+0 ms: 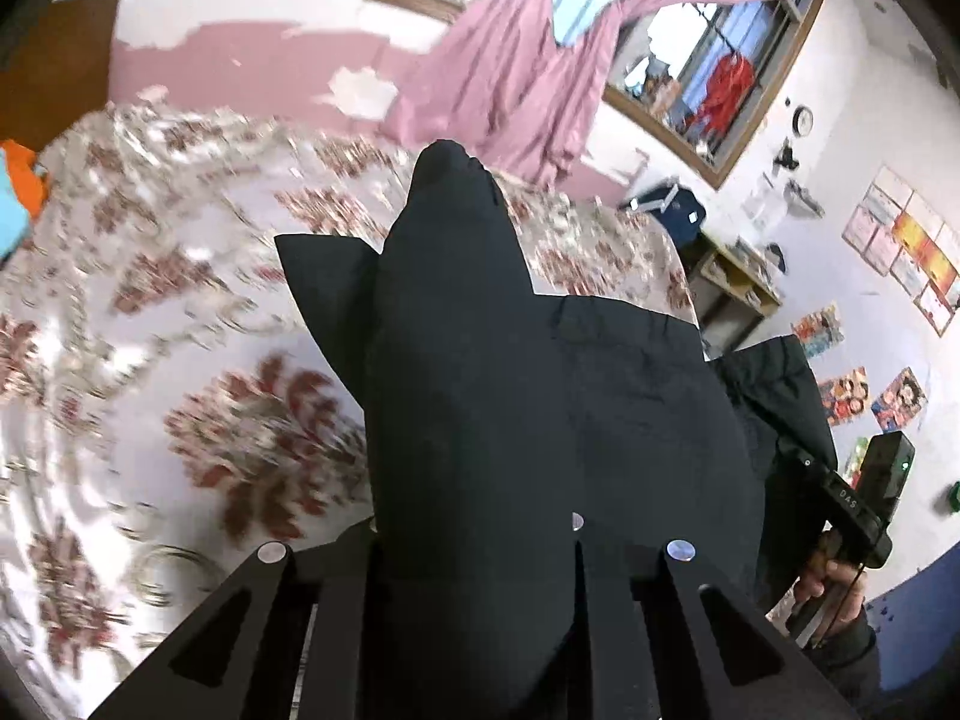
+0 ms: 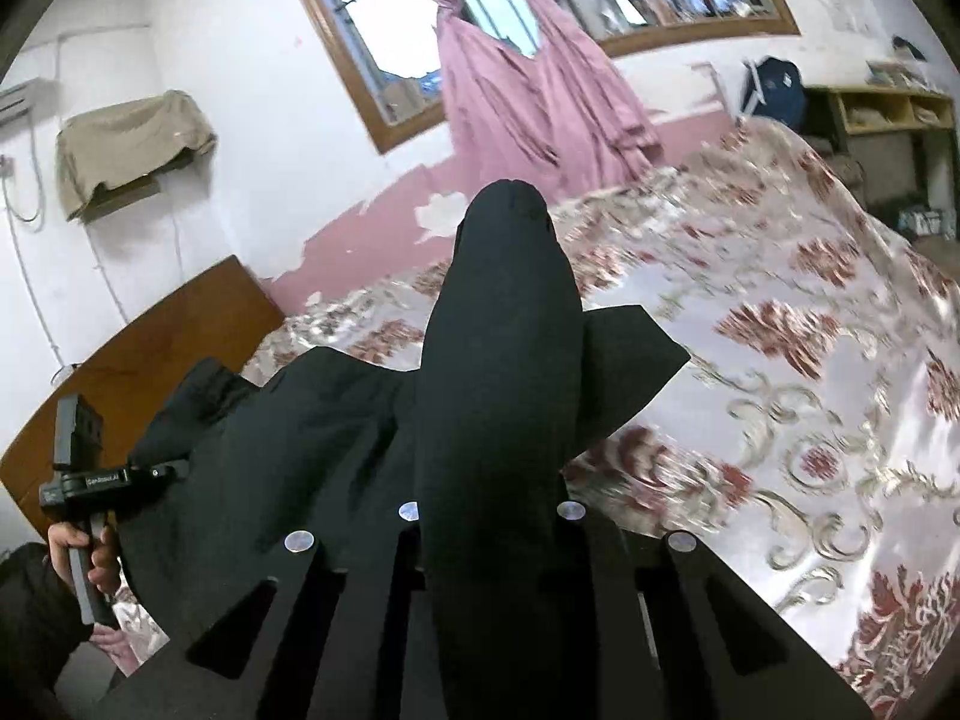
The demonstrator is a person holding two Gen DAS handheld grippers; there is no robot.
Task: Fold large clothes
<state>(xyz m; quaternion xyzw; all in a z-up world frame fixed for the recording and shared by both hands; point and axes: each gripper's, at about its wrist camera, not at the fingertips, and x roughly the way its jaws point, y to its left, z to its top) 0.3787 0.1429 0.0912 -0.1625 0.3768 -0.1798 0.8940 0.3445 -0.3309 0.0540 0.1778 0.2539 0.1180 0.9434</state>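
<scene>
On your left side, your left gripper (image 1: 474, 540) is closed on a fold of the black garment (image 1: 480, 360). The dark cloth covers its fingertips, so the pads are hidden, but the fabric runs straight out from between the jaws and hangs over them. The garment is lifted above the bed (image 1: 150, 300), which has a shiny flowered cover, blurred in both views. In the left wrist view your right hand (image 1: 831, 582) shows at the right edge, holding the handle of the other tool.

On your right side, your right gripper (image 2: 486, 516) is also closed on the same black garment (image 2: 498, 390), with a pointed fold sticking forward past the jaws. The cloth spreads between both grippers. The pink curtain (image 2: 528, 108) hangs at the window behind the bed (image 2: 810, 420).
</scene>
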